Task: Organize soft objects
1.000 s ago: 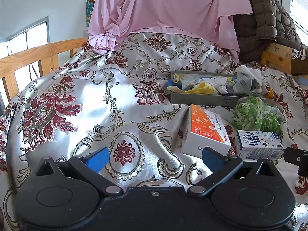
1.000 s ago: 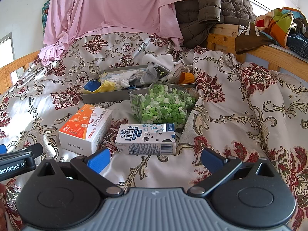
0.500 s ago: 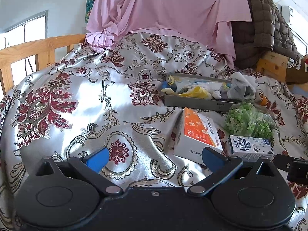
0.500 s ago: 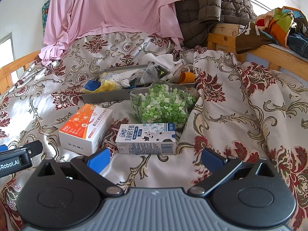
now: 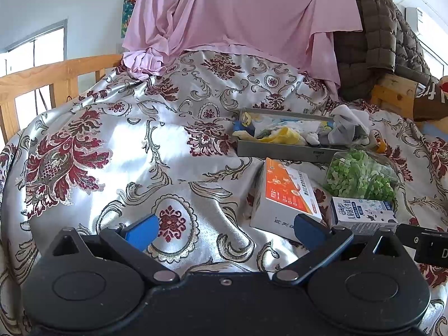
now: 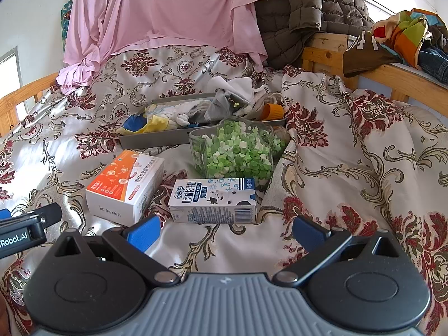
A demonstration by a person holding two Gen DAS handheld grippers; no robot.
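In the left wrist view, the left gripper (image 5: 224, 231) hangs low over a bed spread with a shiny silver quilt patterned in dark red flowers (image 5: 117, 151), its jaws spread wide and empty, blue pads showing on both tips. The landmark here is the long shallow grey tray (image 5: 282, 149), which lies on the quilt well beyond the gripper and to its right. Inside the tray sits a jumble of soft cloth pieces, white, yellow and blue (image 5: 288, 133), with a grey and white crumpled cloth (image 5: 348, 124) draped over the tray's right end. Just in front of the tray lies an orange and white cardboard box (image 5: 285, 200); to the right of that box stands a clear glass container full of small green and white bits (image 5: 361, 175), and a white and blue milk carton (image 5: 362, 214) lies on its side in front of the container. Behind the tray a pink sheet (image 5: 240, 14) hangs down, with a brown quilted jacket (image 5: 372, 42) beside it. In the right wrist view, the right gripper (image 6: 225, 232) is likewise released, jaws wide apart and holding nothing, just short of the milk carton (image 6: 214, 200). The grey tray (image 6: 168, 137) lies farther off, the soft cloth pieces (image 6: 165, 117) heaped in it, and the grey and white cloth (image 6: 229, 95) spills over its far right end. The glass container (image 6: 238, 151) touches the tray's near right side, and the orange and white box (image 6: 126, 186) lies in front of the tray, to the left of the carton. An orange cup (image 6: 273, 111) lies beside the tray's right end.
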